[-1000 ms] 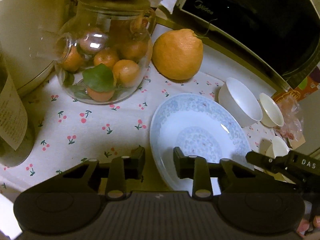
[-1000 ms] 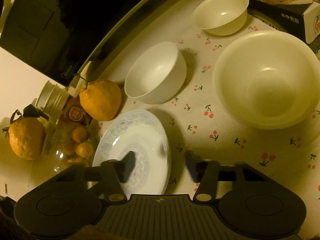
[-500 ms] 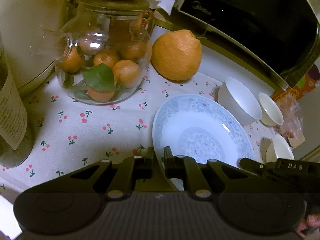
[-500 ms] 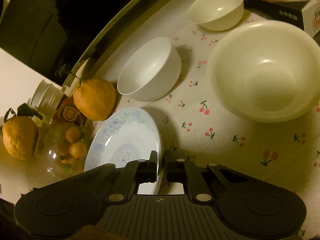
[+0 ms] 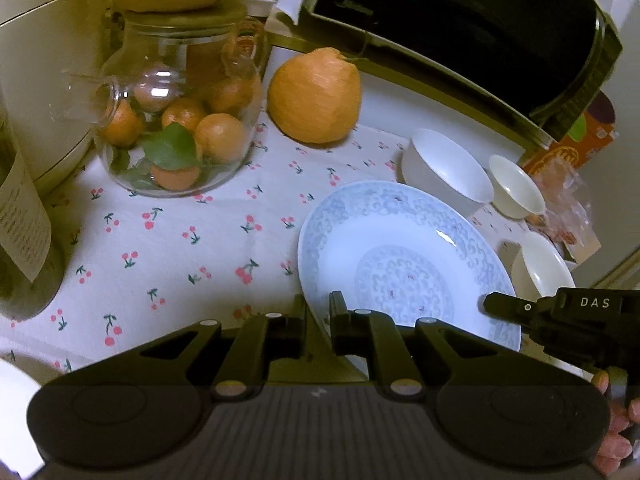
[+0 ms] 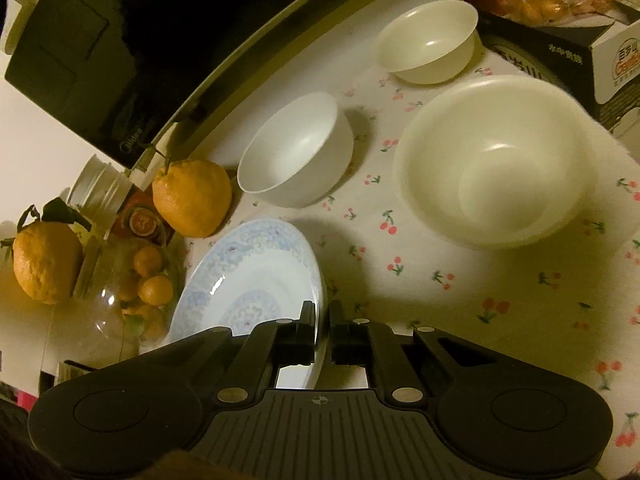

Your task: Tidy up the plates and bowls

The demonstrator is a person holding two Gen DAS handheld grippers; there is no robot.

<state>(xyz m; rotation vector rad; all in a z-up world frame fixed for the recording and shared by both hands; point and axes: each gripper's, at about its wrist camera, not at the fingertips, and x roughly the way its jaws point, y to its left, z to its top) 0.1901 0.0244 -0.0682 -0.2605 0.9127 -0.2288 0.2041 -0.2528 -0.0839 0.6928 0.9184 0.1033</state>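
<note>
Both grippers, left gripper [image 5: 318, 312] and right gripper [image 6: 322, 320], pinch opposite rims of the blue-patterned plate [image 5: 400, 256] on the cherry-print cloth [image 5: 180, 240]; we should lift evenly, level, clear of the white bowl [image 6: 296, 152].

The plate [image 5: 404, 264] lies on the desk [image 5: 168, 236], right of the jar [image 5: 176, 120]. Three bowls sit beyond and right of it: bowl [image 6: 296, 152], small bowl [image 6: 430, 42], large bowl [image 6: 496, 160]

Warm, dim indoor light over table draped in white cherry-print cloth [image 5: 168, 240]. Black microwave [image 5: 460, 12] along back edge, pale wall [image 6: 36, 128] beside it. Cream appliance [image 5: 36, 60] at left. Glass jar [image 5: 172, 120] of small oranges, large citrus [image 5: 314, 96] alongside.
</note>
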